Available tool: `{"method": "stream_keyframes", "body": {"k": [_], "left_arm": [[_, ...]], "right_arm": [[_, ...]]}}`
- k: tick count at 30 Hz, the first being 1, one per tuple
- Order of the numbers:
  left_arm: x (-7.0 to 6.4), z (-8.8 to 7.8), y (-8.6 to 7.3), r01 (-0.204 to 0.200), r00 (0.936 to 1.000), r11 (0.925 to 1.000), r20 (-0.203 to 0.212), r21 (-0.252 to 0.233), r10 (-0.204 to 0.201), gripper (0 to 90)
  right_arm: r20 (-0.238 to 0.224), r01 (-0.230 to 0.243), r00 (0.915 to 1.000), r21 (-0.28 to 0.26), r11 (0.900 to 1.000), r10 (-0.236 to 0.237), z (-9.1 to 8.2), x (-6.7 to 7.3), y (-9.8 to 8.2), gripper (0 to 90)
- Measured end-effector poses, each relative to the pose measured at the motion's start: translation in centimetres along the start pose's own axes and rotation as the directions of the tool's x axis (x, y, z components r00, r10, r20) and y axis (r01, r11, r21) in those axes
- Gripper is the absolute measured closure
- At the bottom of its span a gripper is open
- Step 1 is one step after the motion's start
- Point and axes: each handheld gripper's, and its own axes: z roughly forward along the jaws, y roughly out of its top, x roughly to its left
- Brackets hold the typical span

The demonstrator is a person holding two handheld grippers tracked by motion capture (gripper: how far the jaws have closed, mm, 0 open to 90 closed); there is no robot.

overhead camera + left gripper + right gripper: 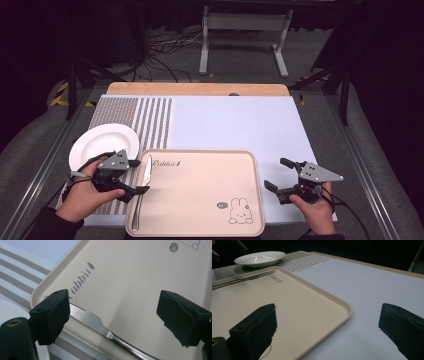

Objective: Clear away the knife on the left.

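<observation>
A beige tray (205, 175) with a rabbit print lies at the front middle of the table. A metal knife (144, 184) rests along the tray's left edge, blade pointing away from me. My left gripper (134, 178) hovers just over the knife with its jaws wide open; in the left gripper view the knife (100, 326) runs below and between the fingers (52, 315), touched by neither. My right gripper (275, 173) is open to the right of the tray, above the pale mat, holding nothing. In the right gripper view the tray (299, 302) lies ahead between that gripper's jaws.
A white plate (102, 142) sits on the striped placemat (150, 117) just left of the tray, close behind my left hand. A pale blue mat (240, 120) covers the rest of the tabletop. The wooden table edge (200, 89) runs along the far side.
</observation>
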Motion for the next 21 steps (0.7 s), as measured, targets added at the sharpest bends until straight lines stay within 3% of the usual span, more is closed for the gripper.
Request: {"method": "stream_keyframes", "body": {"k": [3, 8, 11, 16, 21], "left_arm": [[0.2, -0.7, -0.7, 0.001, 1.0, 0.9967, -0.006, -0.081, -0.001, 12.5], [0.4, -1.5, -1.9, -0.008, 0.9996, 0.9882, -0.029, -0.153, 0.004, 10.9], [0.5, -1.8, -2.9, 0.008, 0.9995, 0.9823, -0.028, -0.187, -0.014, 8.8], [0.7, -2.0, -4.5, 0.013, 0.9988, 0.9616, -0.042, -0.274, -0.025, 8.3], [0.7, -2.4, -5.8, 0.011, 0.9975, 0.9475, -0.062, -0.32, -0.032, 7.9]], "right_arm": [[0.0, 0.0, 1.0, 0.0, 1.0, 0.0, 0.0, 0.0, 0.0, 2.3], [0.001, 0.0, 1.0, -0.002, 1.0, 0.0, 0.0, 0.0, 0.0, 2.1], [0.001, 0.001, 1.0, -0.002, 1.0, -0.001, 0.1, 0.0, 0.0, 2.0], [0.002, 0.001, 1.0, -0.006, 1.0, -0.001, 0.1, 0.0, 0.0, 1.9], [0.002, -0.002, 1.0, -0.017, 1.0, 0.002, 0.1, 0.0, 0.0, 1.8]]}}
